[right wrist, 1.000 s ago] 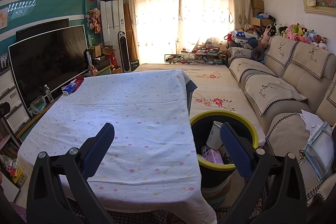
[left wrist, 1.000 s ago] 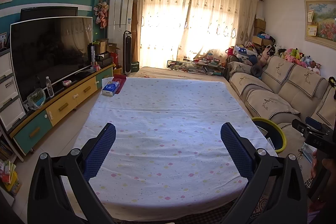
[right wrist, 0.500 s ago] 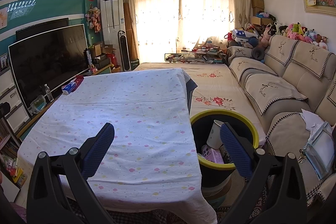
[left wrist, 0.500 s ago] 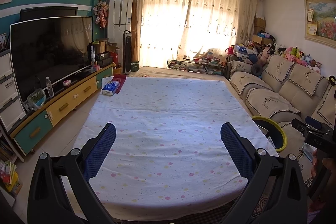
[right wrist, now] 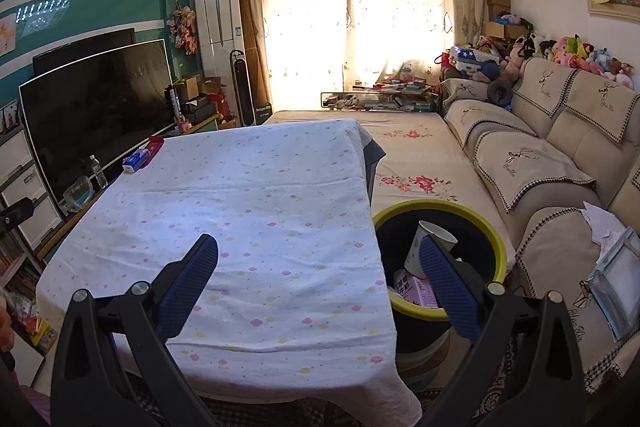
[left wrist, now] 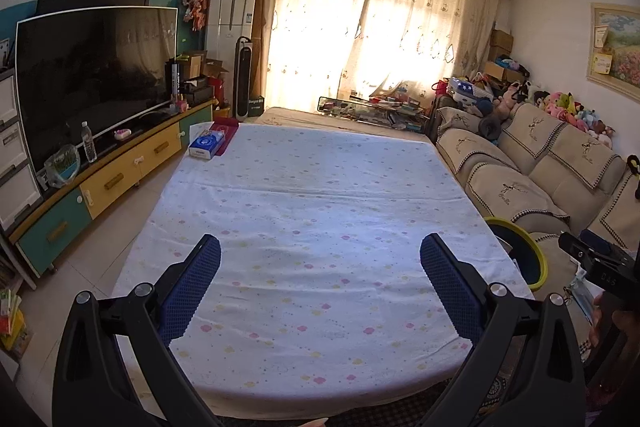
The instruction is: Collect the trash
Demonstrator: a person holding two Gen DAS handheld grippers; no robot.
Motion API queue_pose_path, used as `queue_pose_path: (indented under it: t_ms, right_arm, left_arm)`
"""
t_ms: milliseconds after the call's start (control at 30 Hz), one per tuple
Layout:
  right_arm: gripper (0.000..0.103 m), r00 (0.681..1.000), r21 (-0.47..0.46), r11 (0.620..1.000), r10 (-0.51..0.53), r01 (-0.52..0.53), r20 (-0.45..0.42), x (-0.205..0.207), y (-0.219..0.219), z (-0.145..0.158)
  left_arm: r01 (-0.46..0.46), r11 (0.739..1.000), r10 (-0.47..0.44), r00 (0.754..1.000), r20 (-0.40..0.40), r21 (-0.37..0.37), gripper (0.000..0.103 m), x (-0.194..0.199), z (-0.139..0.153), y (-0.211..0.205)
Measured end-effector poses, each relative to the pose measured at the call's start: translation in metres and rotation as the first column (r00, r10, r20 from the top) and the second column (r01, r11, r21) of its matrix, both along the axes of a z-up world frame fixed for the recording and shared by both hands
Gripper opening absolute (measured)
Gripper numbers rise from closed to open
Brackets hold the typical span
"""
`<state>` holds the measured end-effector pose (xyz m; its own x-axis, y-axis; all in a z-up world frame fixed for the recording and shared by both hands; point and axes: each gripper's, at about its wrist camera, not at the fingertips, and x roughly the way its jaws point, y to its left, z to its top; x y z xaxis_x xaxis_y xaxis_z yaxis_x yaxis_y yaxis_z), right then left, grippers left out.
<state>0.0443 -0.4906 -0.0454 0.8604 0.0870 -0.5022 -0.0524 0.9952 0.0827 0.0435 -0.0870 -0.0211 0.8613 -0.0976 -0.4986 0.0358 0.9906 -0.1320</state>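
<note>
Left gripper [left wrist: 320, 263]: jaws wide, holding nothing, poised over the near edge of the table [left wrist: 320, 195].

Right gripper [right wrist: 318, 259]: jaws wide, holding nothing, above the table's near right corner.

Table: covered with a white cloth dotted pink and yellow; its middle and near edge are bare. At the far left corner, a blue tissue box [left wrist: 207, 143] touching a red flat item [left wrist: 226, 129].

Trash bin [right wrist: 440, 259]: yellow-rimmed, on the floor just beside the table's right edge. Inside: a white paper cup [right wrist: 430, 247] and a pink carton [right wrist: 416, 289] with printed characters too small to make out.

Step in hand, by judgement: collecting looks largely done, no loose trash showing. Any next move calls for a search of the far left corner.

Writing: tissue box label illegible; a dark box by the curtain bears blurred white lettering.
</note>
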Motion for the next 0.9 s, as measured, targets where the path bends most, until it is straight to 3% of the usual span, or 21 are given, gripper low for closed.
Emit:
queue_pose_path:
  t_ms: [233,400,467,733,900]
  right_arm:
    - [0.096,0.993,0.031,0.997,0.069,-0.066,-0.093,0.064,0.021,-0.026]
    - [0.096,0.975,-0.003,0.996,0.086,-0.088,-0.204,0.128,0.053,-0.061]
    - [0.096,0.970,-0.009,0.996,0.086,-0.091,-0.226,0.149,0.062,-0.067]
    - [0.096,0.936,-0.026,0.997,0.061,-0.075,-0.346,0.207,0.085,-0.096]
    - [0.098,0.918,-0.058,0.997,0.020,-0.046,-0.397,0.224,0.088,-0.105]
  left_arm:
    - [-0.053,0.998,0.055,0.991,-0.123,0.024,0.098,0.082,-0.046,0.027]
    - [-0.120,0.991,0.131,0.965,-0.226,0.064,0.098,0.149,-0.093,0.051]
    - [-0.131,0.990,0.139,0.952,-0.271,0.047,0.098,0.170,-0.106,0.063]
    - [-0.138,0.989,0.148,0.929,-0.339,0.054,0.098,0.220,-0.126,0.078]
    - [-0.128,0.986,0.160,0.919,-0.360,0.111,0.098,0.244,-0.131,0.070]
